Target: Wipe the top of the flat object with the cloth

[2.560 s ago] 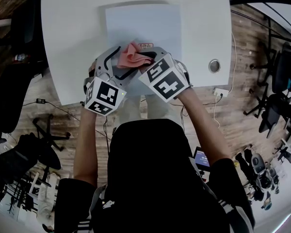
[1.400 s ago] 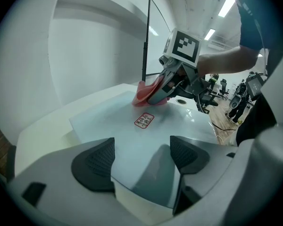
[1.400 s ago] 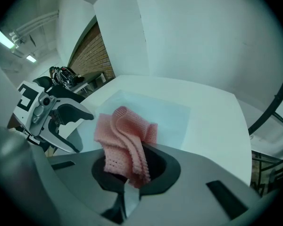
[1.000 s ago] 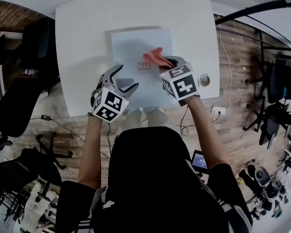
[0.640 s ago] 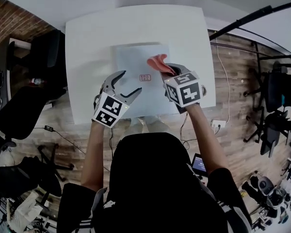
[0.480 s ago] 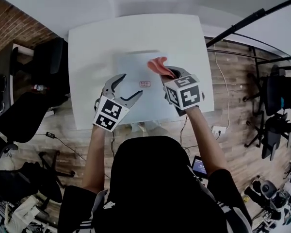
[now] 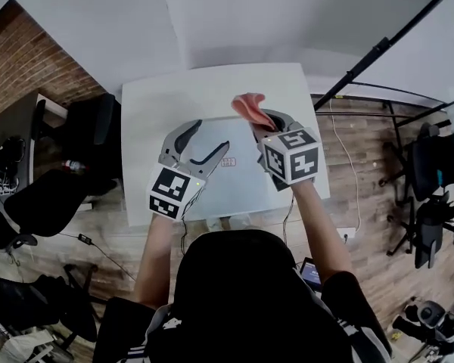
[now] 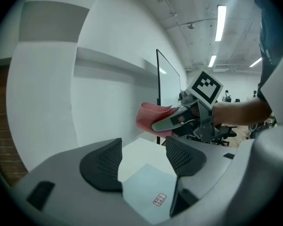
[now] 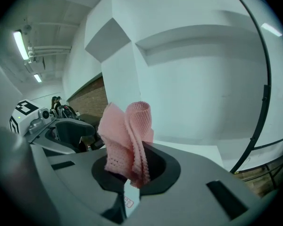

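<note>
The flat object is a pale grey-blue sheet with a small red label, lying on the white table. My right gripper is shut on a crumpled pink cloth, held in the air over the sheet's far right part. In the right gripper view the cloth sticks up out of the closed jaws of the right gripper. My left gripper hovers above the sheet's left side, its jaws closing with nothing between them. The left gripper view shows the left gripper above the sheet, with the cloth beyond.
Black office chairs stand left of the table by a brick wall. A black pole slants past the table's right side. The person's head and shoulders fill the lower middle of the head view.
Both grippers have risen off the sheet, the right one carrying the cloth up and toward the far edge. The head view has tilted up, so the table looks smaller.
</note>
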`<act>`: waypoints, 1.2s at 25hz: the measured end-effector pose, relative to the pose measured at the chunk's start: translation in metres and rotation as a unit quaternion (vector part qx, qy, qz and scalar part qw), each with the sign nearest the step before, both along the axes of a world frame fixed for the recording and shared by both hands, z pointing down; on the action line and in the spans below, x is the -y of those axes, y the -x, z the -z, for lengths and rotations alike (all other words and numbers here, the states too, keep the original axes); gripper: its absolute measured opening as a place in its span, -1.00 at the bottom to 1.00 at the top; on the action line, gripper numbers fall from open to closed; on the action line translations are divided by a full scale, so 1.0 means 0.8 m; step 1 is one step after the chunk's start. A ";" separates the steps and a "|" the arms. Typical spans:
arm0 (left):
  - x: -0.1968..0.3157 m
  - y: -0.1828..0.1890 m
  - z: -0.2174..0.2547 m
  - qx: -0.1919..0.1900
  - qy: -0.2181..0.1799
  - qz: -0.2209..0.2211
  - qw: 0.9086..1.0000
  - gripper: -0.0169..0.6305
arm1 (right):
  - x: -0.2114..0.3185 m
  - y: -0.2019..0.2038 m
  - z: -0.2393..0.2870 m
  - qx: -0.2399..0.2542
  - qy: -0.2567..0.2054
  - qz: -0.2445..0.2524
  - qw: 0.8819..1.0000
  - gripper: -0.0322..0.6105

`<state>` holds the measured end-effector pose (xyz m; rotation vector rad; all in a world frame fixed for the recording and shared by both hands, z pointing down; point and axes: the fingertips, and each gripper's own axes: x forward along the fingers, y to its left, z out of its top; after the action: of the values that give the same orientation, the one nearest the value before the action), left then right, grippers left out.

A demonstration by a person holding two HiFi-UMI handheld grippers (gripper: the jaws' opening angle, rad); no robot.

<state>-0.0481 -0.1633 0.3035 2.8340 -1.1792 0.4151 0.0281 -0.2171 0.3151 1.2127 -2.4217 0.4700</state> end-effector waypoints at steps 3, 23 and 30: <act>0.004 -0.001 0.036 -0.010 -0.016 0.004 1.000 -0.10 | 0.003 0.004 0.041 0.015 -0.031 0.001 0.999 -0.76; 0.021 0.022 0.180 -0.071 -0.111 0.063 0.989 -0.74 | -0.005 0.007 0.183 0.066 -0.155 -0.009 0.986 -0.76; 0.025 0.033 0.188 -0.075 -0.111 0.087 0.987 -0.89 | -0.008 0.005 0.194 0.071 -0.167 -0.014 0.983 -0.76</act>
<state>-0.0743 -0.1833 0.1528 2.8443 -1.5085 0.0625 0.0241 -0.2108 0.1602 1.3899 -2.6866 0.1646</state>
